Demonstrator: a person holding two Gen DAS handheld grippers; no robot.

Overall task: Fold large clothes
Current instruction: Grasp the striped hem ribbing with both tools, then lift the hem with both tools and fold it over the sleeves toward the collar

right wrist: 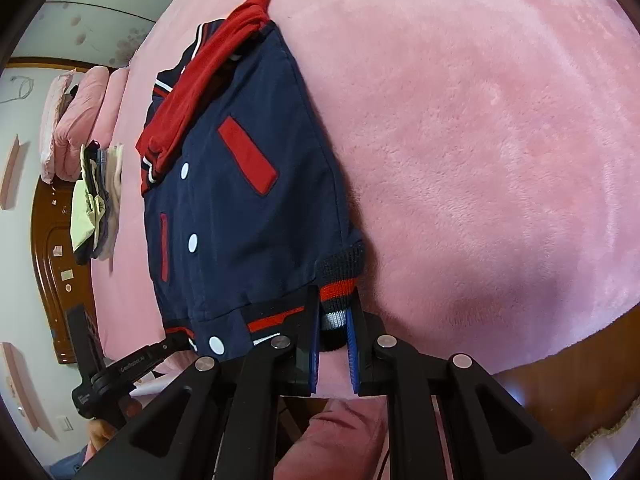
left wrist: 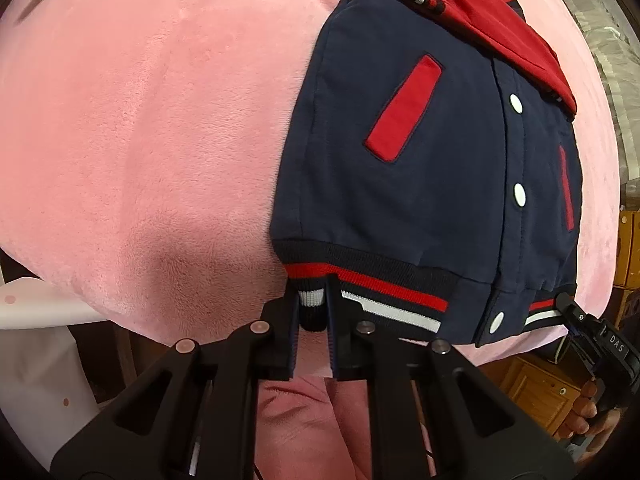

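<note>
Left wrist view: left gripper (left wrist: 312, 312) and right gripper (right wrist: 334, 320) are angled steeply down — each clamped on the navy jacket (left wrist: 400, 184) at its ribbed hem, over plush pink blanket (left wrist: 160, 140).

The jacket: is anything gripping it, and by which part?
Yes. Both grippers pinch the jacket by its striped hem: the left gripper at one bottom corner, the right gripper at the other.

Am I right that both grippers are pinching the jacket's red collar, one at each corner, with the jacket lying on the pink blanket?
Not the collar. The left gripper and right gripper are each shut on a corner of the striped ribbed hem of the jacket, as both wrist views show. The rest holds: one gripper at each corner, jacket on the pink blanket.
</note>
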